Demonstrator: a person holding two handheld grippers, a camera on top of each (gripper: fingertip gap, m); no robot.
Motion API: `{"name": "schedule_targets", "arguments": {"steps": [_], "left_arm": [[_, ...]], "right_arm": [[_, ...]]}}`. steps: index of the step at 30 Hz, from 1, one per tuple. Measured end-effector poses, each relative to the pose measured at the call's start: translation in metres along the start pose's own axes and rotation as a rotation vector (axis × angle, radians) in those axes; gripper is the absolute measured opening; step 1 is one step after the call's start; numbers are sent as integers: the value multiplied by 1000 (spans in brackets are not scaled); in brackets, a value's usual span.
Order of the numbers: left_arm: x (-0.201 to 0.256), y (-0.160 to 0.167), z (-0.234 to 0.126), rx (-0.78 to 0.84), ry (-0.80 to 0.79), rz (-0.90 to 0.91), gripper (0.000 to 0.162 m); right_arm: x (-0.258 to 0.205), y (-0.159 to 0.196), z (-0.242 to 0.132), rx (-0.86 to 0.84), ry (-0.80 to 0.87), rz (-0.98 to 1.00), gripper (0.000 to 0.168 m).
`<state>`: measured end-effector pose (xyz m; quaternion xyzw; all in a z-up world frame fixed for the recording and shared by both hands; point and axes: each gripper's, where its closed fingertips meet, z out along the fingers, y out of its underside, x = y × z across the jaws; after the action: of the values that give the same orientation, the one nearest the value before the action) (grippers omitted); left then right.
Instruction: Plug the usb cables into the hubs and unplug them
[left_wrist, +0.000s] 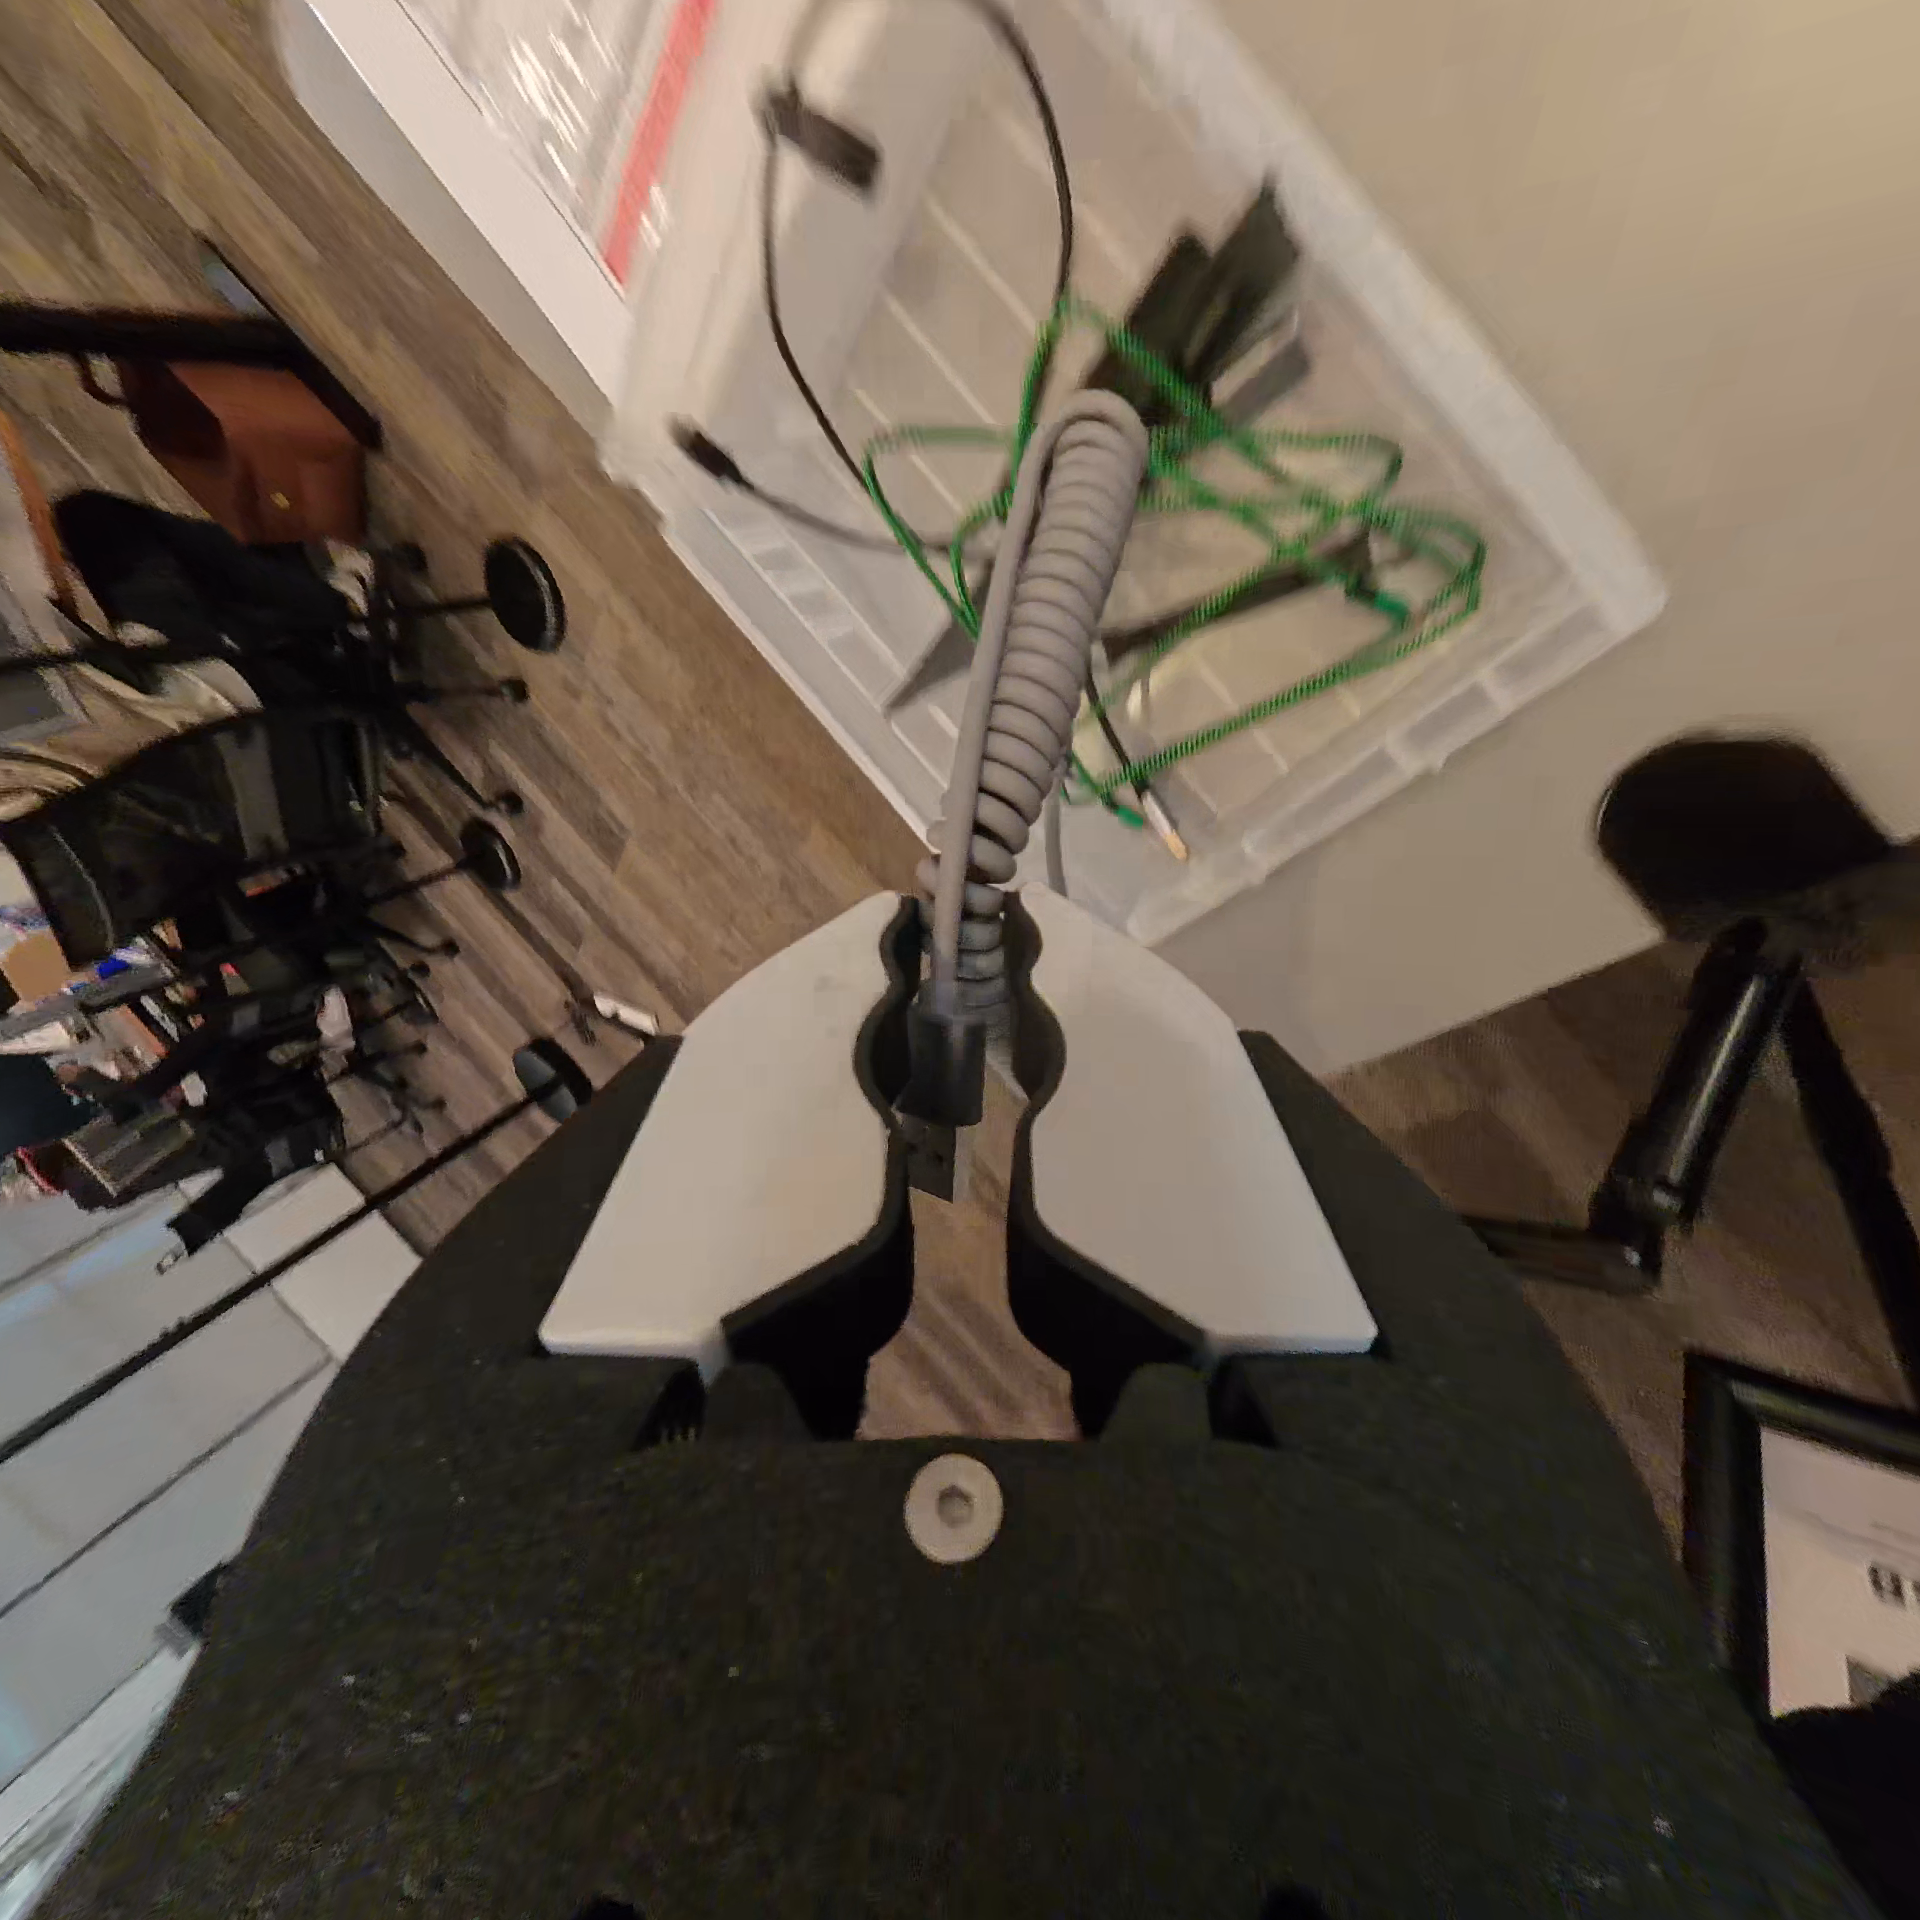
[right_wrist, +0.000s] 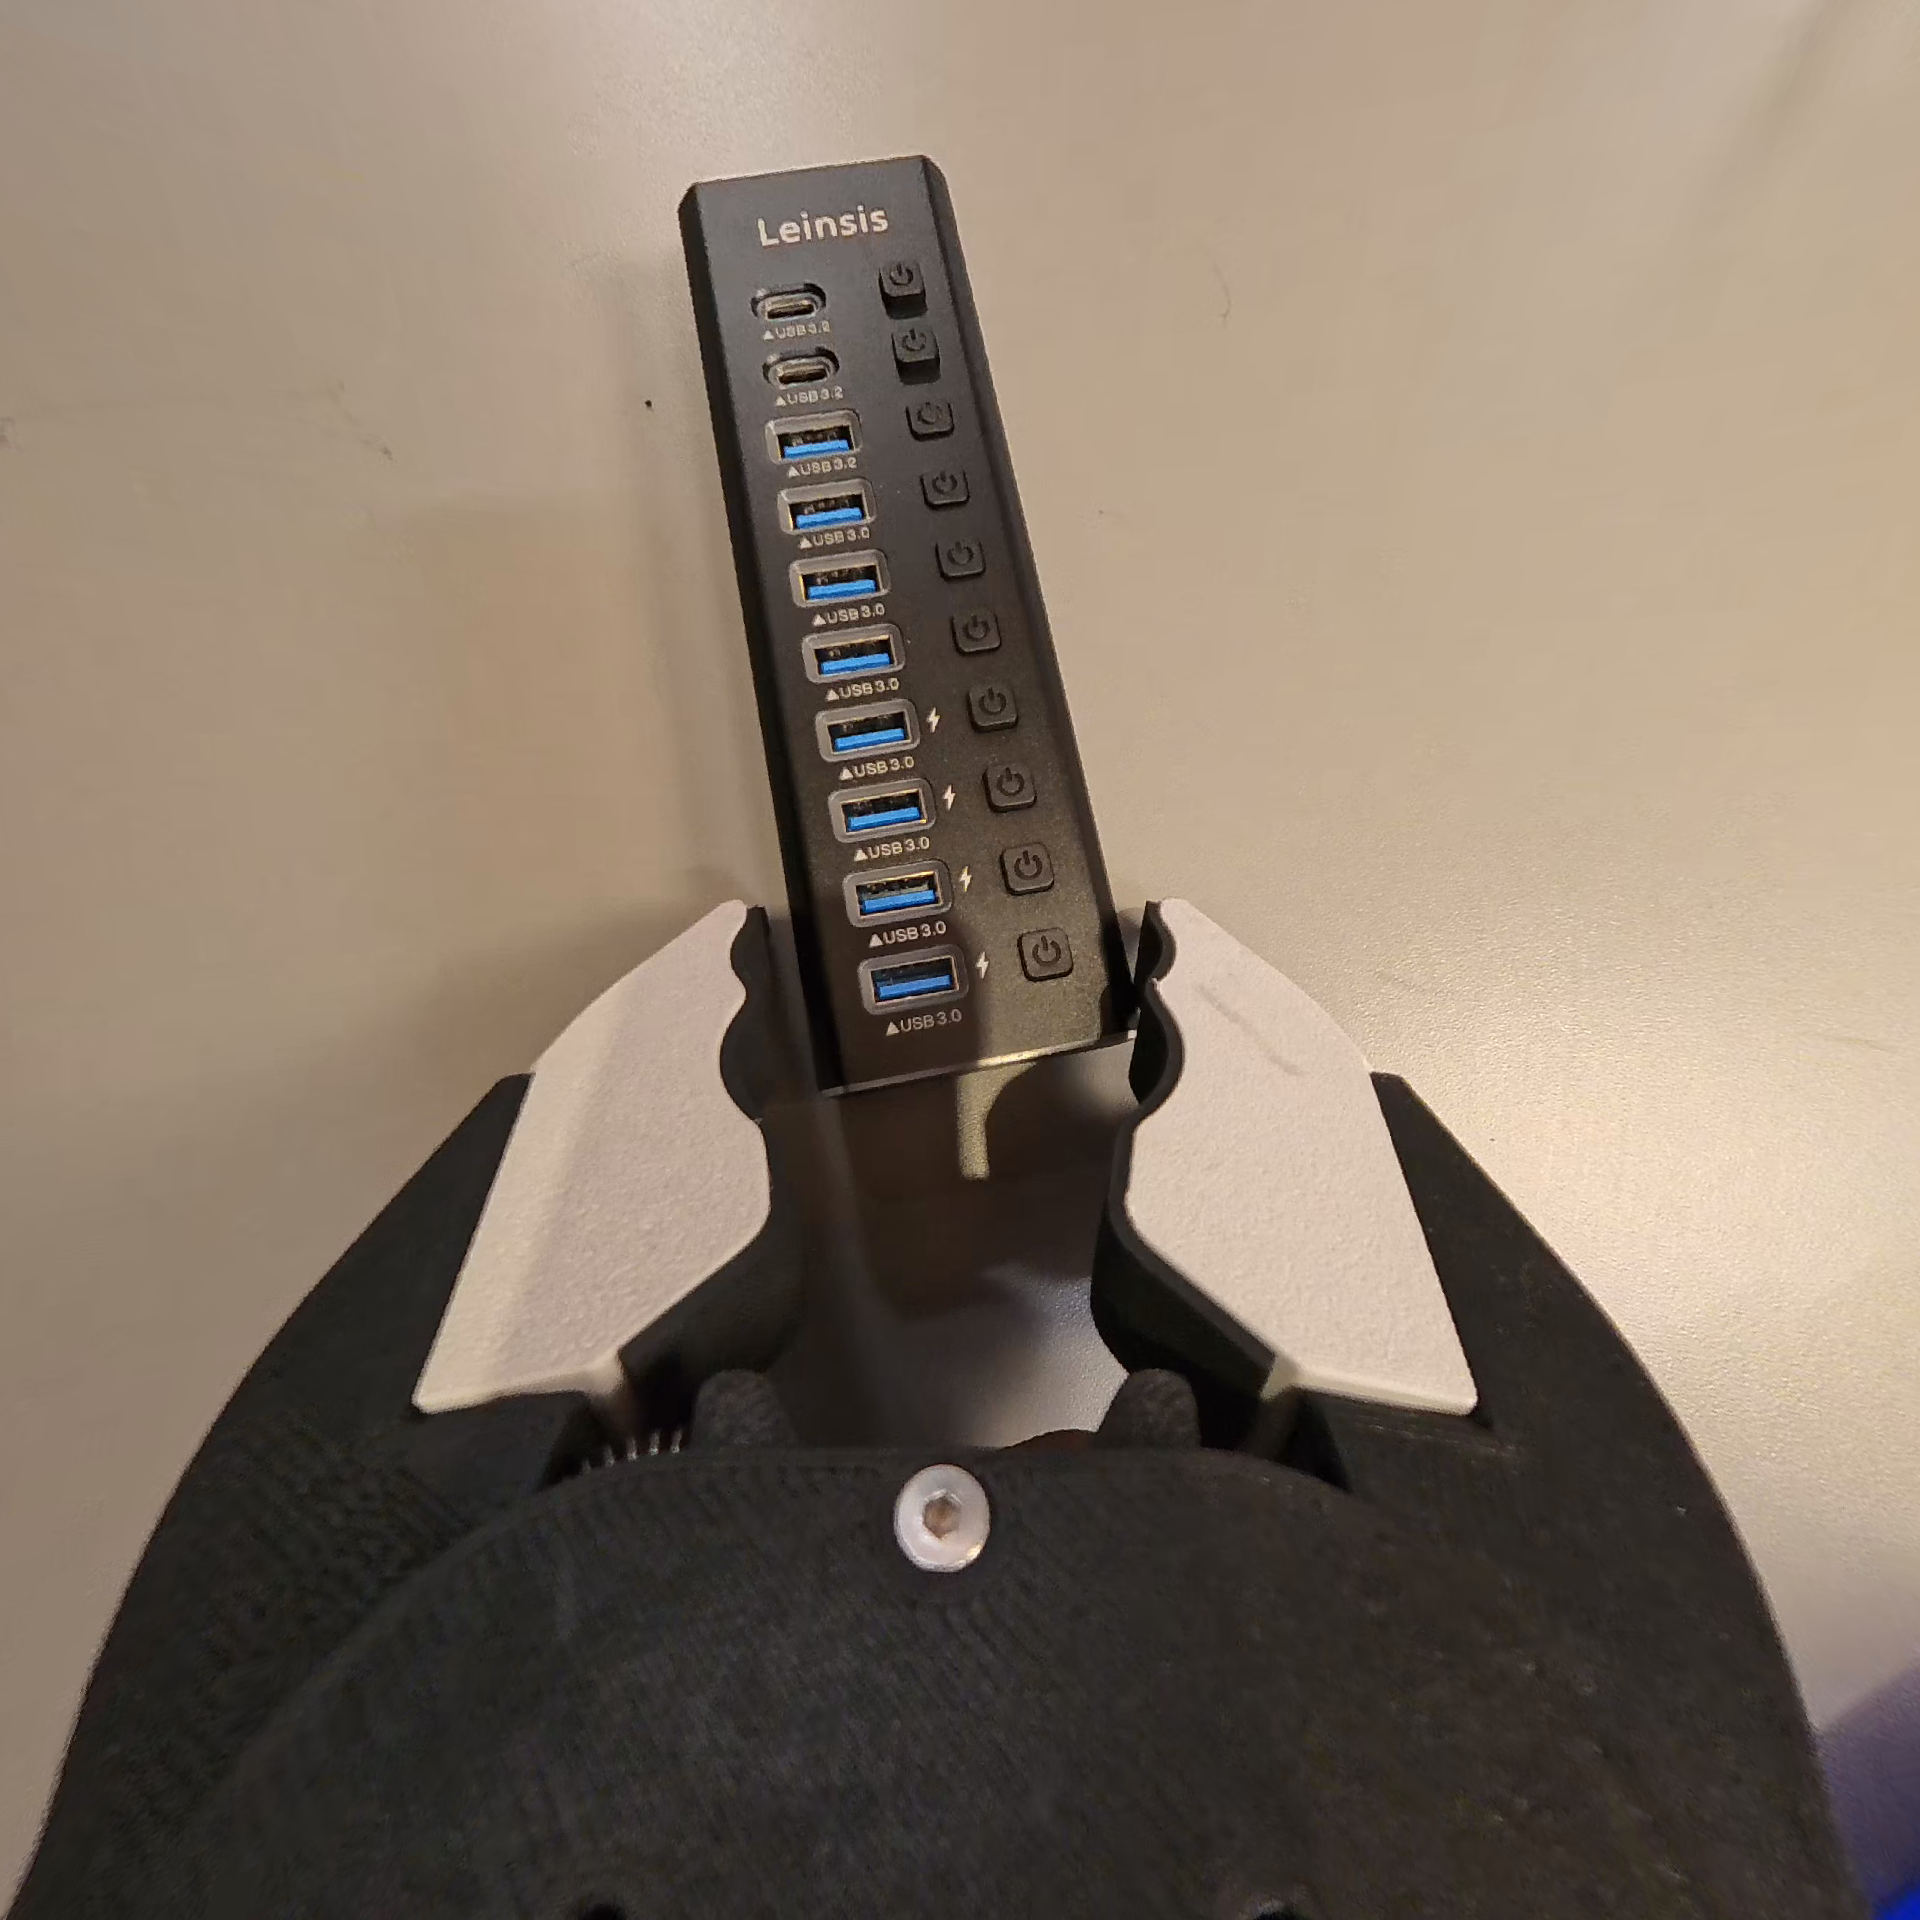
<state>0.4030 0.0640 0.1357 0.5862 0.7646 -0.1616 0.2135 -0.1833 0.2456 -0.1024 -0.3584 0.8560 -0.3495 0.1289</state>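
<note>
Hub: long black aluminium USB hub (right_wrist: 894, 644), white brand lettering, port labels.
Right gripper (right_wrist: 951, 971): clamps hub's near end.
Left gripper (left_wrist: 961, 940): pinches grey coiled USB cable (left_wrist: 1039, 623), plug pointing backward.

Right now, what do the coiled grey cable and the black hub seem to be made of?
Coiled grey cable: probably rubbery matte plastic sheath, with no shine on its coils. Black rectangular hub: likely satin-finish metal or hard plastic, with crisp edges and a faint sheen.
</note>
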Motion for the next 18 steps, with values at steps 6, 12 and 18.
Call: {"name": "schedule_targets", "arguments": {"steps": [6,12,18], "left_arm": [[-6,-95,-49,331,-65,-33,15],[29,-208,-59,574,84,-28,14],[81,-320,-45,795,311,-27,14]], "right_arm": [[0,0,0,0,1,-1,67],[0,0,0,0,1,-1,67],[1,-1,0,4,14,-6,64]]}}
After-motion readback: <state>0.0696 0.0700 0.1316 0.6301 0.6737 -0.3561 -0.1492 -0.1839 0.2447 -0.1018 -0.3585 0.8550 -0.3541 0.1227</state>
